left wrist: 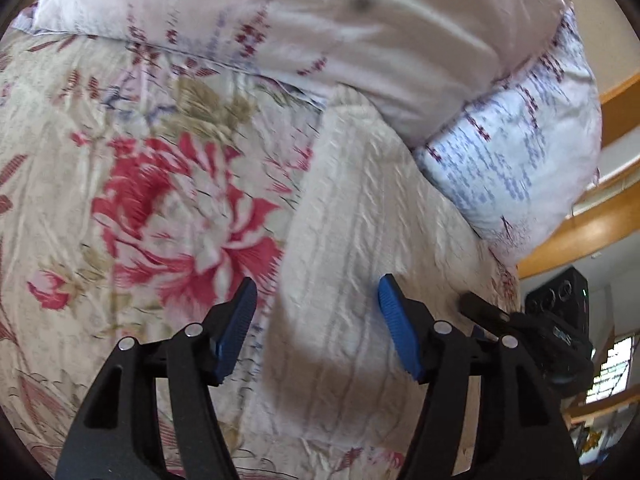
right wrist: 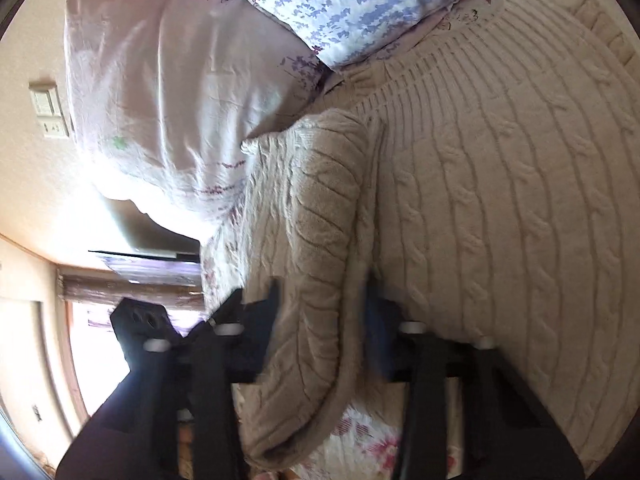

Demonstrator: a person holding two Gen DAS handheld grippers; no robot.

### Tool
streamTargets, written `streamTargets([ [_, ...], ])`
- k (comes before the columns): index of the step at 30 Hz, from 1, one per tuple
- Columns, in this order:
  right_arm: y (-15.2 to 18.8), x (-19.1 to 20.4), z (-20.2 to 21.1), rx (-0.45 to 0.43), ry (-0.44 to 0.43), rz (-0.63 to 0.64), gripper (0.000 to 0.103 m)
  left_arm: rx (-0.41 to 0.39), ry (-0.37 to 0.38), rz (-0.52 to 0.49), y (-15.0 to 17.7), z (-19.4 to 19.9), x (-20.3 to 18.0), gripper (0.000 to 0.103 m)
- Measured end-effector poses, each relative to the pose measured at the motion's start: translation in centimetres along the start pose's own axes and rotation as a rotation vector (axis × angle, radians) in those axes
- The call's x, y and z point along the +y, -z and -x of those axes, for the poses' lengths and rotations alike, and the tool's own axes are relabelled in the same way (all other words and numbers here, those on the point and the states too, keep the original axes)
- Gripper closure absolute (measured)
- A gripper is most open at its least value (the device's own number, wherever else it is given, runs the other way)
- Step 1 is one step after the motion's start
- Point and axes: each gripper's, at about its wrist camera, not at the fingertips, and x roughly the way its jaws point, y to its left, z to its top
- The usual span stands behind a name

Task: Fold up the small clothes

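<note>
Cream sweater lies on our bedspread; our right gripper grasps its sleeve, our left gripper spread above it.

Sweater lies flat on bed quilt, one sleeve folded alongside body. Pillows behind sweater, touching its far edge.

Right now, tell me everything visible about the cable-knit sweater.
The sweater is cream cable-knit with a ribbed hem, lying on the floral bedspread against the pillows. One sleeve is folded up beside the body. The right hand-held gripper straddles that sleeve, blurred; the left hand-held gripper hovers open above it.
</note>
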Motion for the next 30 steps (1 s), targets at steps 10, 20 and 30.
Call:
streamTargets([
  [10, 0.0, 4.1, 0.7, -0.1, 0.109, 0.208, 0.088, -0.027, 0.032, -0.011, 0.1, 0.6, -1.4, 0.028],
  [20, -0.5, 3.9, 6.0, -0.138, 0.388, 0.397, 0.088, -0.01, 0.102, -0.087, 1.4, 0.5, -3.8, 0.027],
  [30, -1.4, -0.2, 11.1, -0.234, 0.509, 0.339, 0.088, 0.066, 0.14, -0.187, 4.2, -1.5, -6.8, 0.03],
])
